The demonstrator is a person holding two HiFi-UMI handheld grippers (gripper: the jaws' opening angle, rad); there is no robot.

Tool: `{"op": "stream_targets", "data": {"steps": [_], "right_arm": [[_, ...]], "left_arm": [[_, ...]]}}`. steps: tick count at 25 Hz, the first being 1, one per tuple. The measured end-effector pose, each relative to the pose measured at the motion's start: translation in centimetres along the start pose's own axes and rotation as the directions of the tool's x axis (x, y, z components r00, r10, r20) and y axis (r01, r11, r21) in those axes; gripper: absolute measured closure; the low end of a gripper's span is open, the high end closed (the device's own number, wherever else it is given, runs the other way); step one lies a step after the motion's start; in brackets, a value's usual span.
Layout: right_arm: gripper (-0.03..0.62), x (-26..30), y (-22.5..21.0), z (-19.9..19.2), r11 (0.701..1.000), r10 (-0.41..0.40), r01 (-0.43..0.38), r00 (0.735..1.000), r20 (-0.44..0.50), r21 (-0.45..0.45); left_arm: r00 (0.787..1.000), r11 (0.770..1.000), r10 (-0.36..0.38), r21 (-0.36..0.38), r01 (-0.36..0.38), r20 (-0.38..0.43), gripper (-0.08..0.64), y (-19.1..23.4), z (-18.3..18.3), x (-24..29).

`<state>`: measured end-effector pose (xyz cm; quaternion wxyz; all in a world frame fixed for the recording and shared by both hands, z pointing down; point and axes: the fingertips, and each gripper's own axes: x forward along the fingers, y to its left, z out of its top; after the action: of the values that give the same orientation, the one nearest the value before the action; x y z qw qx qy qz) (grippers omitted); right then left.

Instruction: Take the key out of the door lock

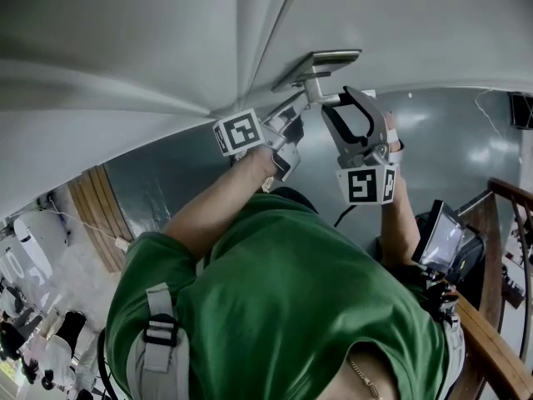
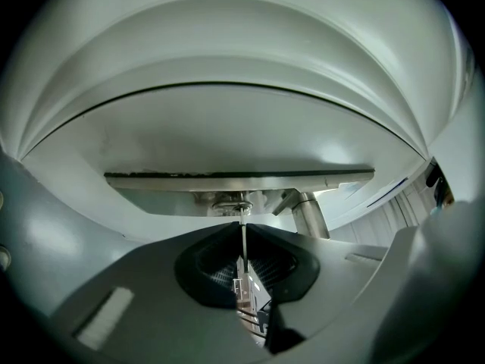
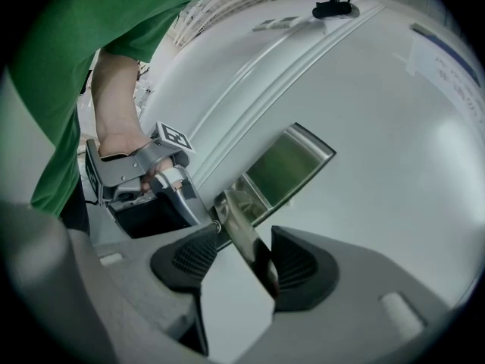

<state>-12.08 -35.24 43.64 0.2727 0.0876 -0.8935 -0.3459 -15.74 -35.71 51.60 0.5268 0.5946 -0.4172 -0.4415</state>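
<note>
Two dark ribbed pads [image 2: 206,268] of the left gripper [image 2: 244,226] are pressed together on the key [image 2: 242,240], which shows edge-on as a thin bright strip between them. The far end of the key is in the lock cylinder [image 2: 231,203], so the key is not yet taken out. The cylinder sits in a long metal lock plate [image 2: 167,179] that is fixed on the pale door [image 2: 242,112]. The round stem of the door handle [image 2: 307,217] comes out of the same plate, just beside the cylinder.

The right gripper [image 3: 246,230] has its jaws closed about the flat lever of the door handle. The lever crosses the gap slantwise: it touches the tip of one pad and lies against the inner face of the other. A wedge of the pale door shows beside it. Behind the lever the lock plate shines with a green tint.

In the right gripper view the left gripper is also seen, just beside the plate, with a bare hand [image 3: 121,144] around its grip.

In the head view both grippers are raised to the lock plate and are near to each other. Their marker cubes [image 1: 241,132] face the camera. Below them is the person's green shirt [image 1: 283,290], and a wooden railing [image 1: 500,357] runs along the right edge.
</note>
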Motion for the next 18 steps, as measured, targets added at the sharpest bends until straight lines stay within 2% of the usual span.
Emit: {"op": "stream_targets", "data": {"steps": [4, 7, 10, 18], "right_arm": [[0.38, 0.0, 0.0, -0.1, 1.0, 0.002, -0.002, 1.0, 0.0, -0.002], [0.38, -0.1, 0.0, 0.0, 1.0, 0.003, -0.003, 1.0, -0.009, -0.005], [0.38, -0.1, 0.1, 0.1, 1.0, 0.004, -0.004, 1.0, -0.009, -0.006], [0.38, 0.1, 0.4, 0.4, 1.0, 0.007, -0.007, 1.0, -0.009, -0.011]], "left_arm": [[1.0, 1.0, -0.001, -0.027, 0.001, 0.008, 0.534, -0.1, -0.1, 0.0], [1.0, 1.0, 0.01, -0.017, -0.01, 0.013, 0.534, 0.0, 0.0, -0.1], [1.0, 1.0, 0.01, 0.024, -0.01, 0.009, 0.534, 0.1, 0.1, -0.2], [1.0, 1.0, 0.011, -0.006, -0.011, -0.003, 0.534, 0.1, -0.8, -1.1]]}}
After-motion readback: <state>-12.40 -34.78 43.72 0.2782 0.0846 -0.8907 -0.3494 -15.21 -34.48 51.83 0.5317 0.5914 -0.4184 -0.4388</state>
